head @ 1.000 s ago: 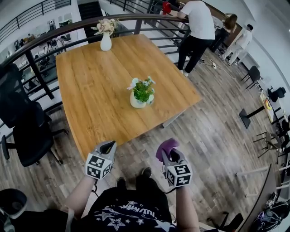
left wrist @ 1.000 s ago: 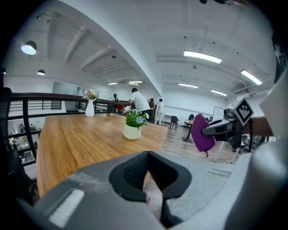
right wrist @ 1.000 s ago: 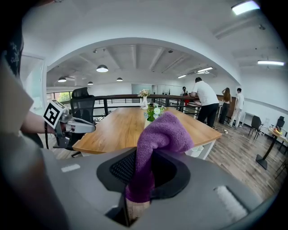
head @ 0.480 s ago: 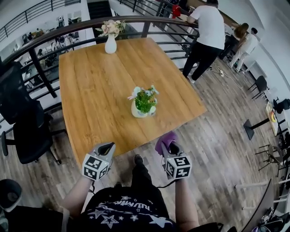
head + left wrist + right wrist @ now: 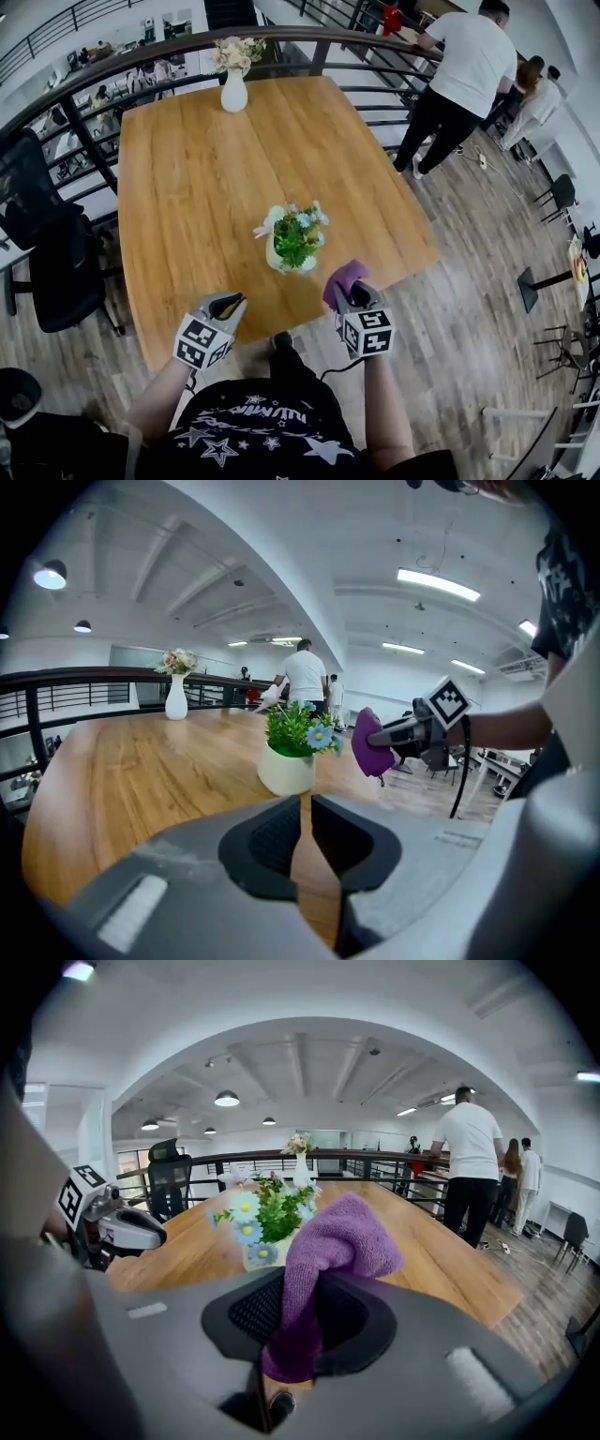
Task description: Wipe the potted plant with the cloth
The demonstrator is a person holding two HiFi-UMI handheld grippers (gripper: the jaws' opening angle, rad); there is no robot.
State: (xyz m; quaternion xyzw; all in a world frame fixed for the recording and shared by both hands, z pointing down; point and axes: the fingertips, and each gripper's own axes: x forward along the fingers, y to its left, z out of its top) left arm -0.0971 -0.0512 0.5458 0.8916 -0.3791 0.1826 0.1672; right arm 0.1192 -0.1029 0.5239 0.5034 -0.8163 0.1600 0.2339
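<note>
The potted plant (image 5: 292, 239), green leaves and pale flowers in a white pot, stands on the wooden table (image 5: 197, 159) near its front edge. My right gripper (image 5: 345, 291) is shut on a purple cloth (image 5: 344, 277) just right of the pot, close to it but apart. In the right gripper view the cloth (image 5: 333, 1241) bunches up between the jaws with the plant (image 5: 261, 1222) behind it. My left gripper (image 5: 230, 305) hovers over the table's front edge, left of and nearer than the pot, shut with nothing in it. The left gripper view shows the plant (image 5: 292, 752) ahead.
A white vase of flowers (image 5: 234, 86) stands at the table's far edge by a dark railing (image 5: 112, 61). A black office chair (image 5: 47, 253) sits left of the table. People (image 5: 459, 84) stand at the far right on the wood floor.
Both grippers have moved forward from over the floor to the table's front edge, the right one carrying the cloth up beside the pot.
</note>
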